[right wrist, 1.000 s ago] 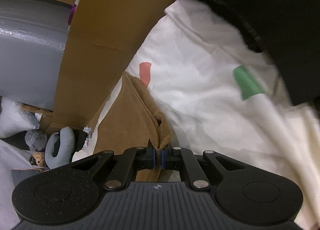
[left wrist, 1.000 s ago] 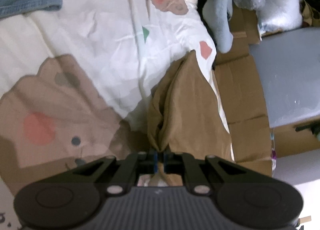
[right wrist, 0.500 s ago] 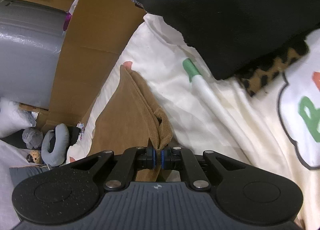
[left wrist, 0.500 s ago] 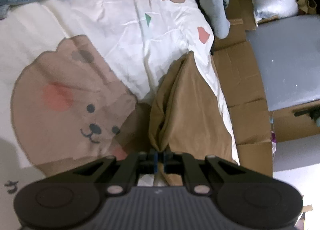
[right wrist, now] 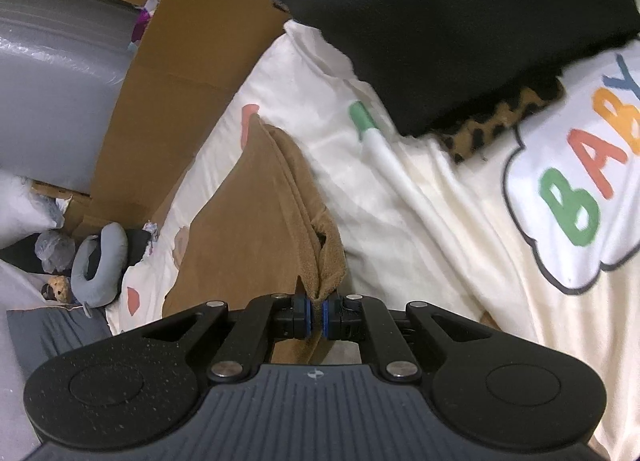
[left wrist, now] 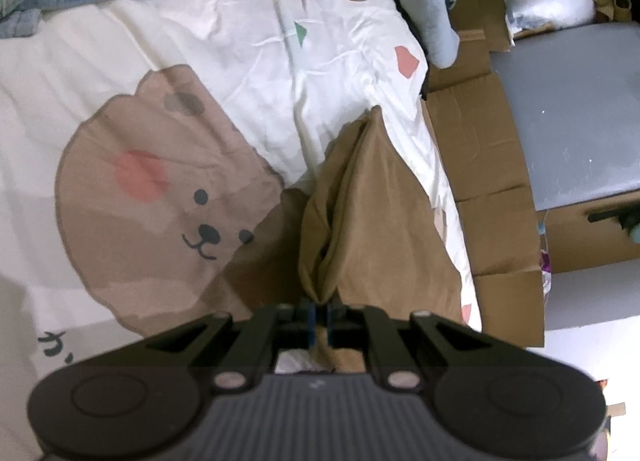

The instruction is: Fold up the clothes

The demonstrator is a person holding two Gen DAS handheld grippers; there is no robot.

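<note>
Now | left tool [left wrist: 319, 319], right tool [right wrist: 315, 315] | both pinching brown garment [left wrist: 372, 221]

Two wrist cameras, both looking down from close above the bed
Left view faces along the brown garment [left wrist: 376, 221] toward the cardboard [left wrist: 488, 189]; right view faces the opposite way, sharing that garment [right wrist: 248, 229] and cardboard [right wrist: 176, 93].

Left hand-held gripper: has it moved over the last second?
Yes. The left hand-held gripper, shut on the brown garment, has pulled back from the bear print; the bear's whole face now shows.
</note>
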